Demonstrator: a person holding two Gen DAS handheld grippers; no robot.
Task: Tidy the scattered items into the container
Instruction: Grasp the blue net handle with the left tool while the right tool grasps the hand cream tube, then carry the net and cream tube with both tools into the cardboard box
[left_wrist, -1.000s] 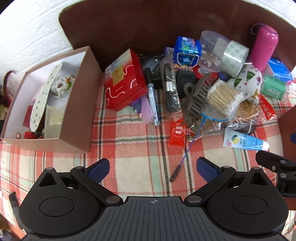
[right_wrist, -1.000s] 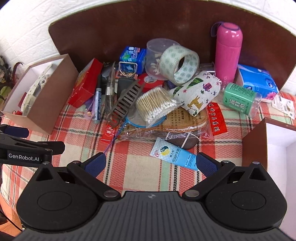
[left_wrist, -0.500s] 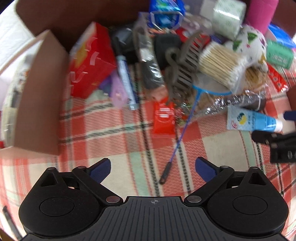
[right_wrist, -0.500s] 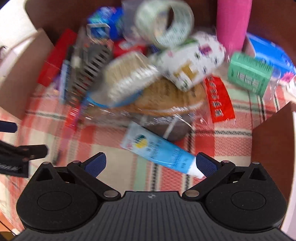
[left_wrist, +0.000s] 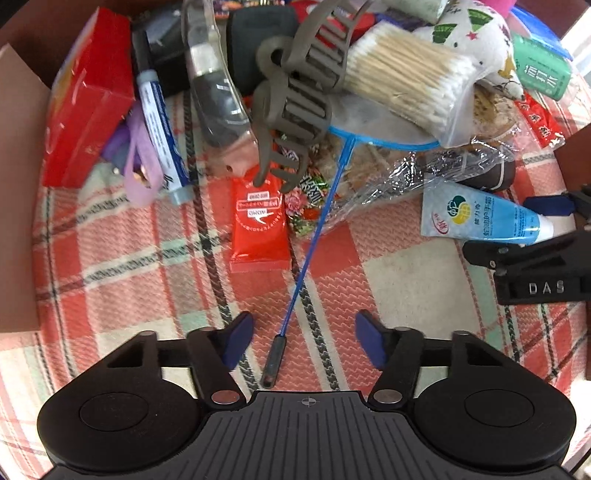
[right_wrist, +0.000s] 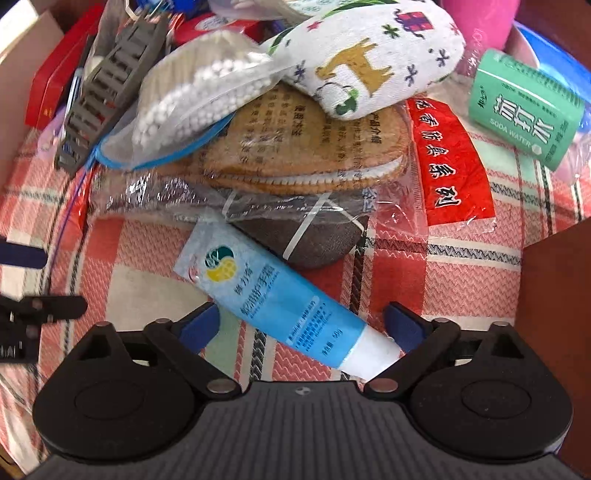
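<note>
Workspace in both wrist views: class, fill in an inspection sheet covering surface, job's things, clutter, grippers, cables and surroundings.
Surface: plaid cloth, wrinkled.
Job's things: blue hand cream tube lies between the right gripper's fingers; thin blue wand has its dark handle between the left gripper's fingers.
Clutter: hair claw, cotton swabs, red sachet, marker, red box, green can, printed pouch, piled together.
Grippers: both open.
Cables: nothing seen.
Surroundings: brown box wall at right.
</note>
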